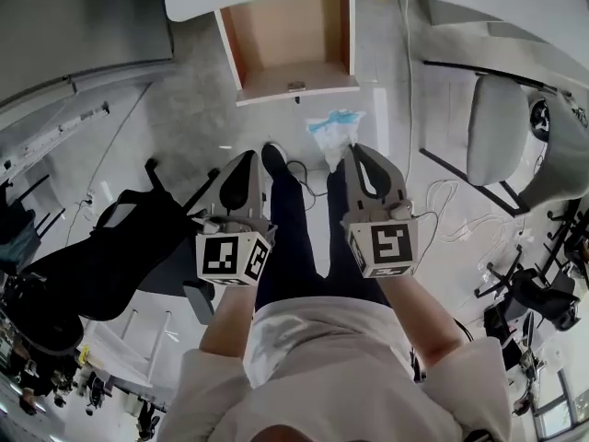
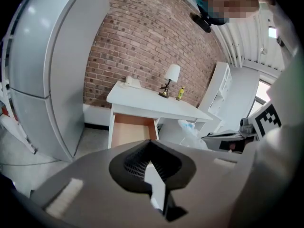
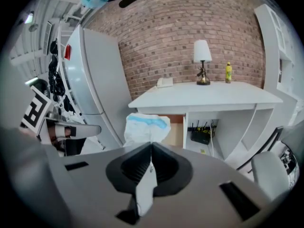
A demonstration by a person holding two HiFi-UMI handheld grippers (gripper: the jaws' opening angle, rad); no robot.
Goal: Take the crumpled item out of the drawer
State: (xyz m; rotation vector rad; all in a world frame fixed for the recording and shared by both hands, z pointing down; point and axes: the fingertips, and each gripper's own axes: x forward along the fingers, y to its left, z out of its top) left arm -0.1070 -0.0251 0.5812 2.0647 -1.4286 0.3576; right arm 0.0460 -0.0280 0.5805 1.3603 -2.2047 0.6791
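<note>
The crumpled white and blue item (image 1: pixel 334 130) hangs in the air in front of the open drawer (image 1: pixel 294 85), whose wooden inside shows nothing in it. My right gripper (image 1: pixel 353 149) is shut on the item's lower edge. In the right gripper view the item (image 3: pixel 146 127) bunches up just beyond the meeting jaws of my right gripper (image 3: pixel 152 144). My left gripper (image 1: pixel 251 156) is level with the right one, to its left, jaws together and nothing held. The left gripper view shows the left gripper (image 2: pixel 149 140), the drawer (image 2: pixel 131 130) and the item (image 2: pixel 192 127) off to the right.
The drawer belongs to a white desk (image 3: pixel 204 99) with a lamp (image 3: pixel 202 61) and a yellow bottle (image 3: pixel 228 72) by a brick wall. A black office chair (image 1: pixel 101 247) stands left, a grey chair (image 1: pixel 497 127) right. Cables (image 1: pixel 451 215) lie on the floor. The person's legs (image 1: pixel 294 238) are between the grippers.
</note>
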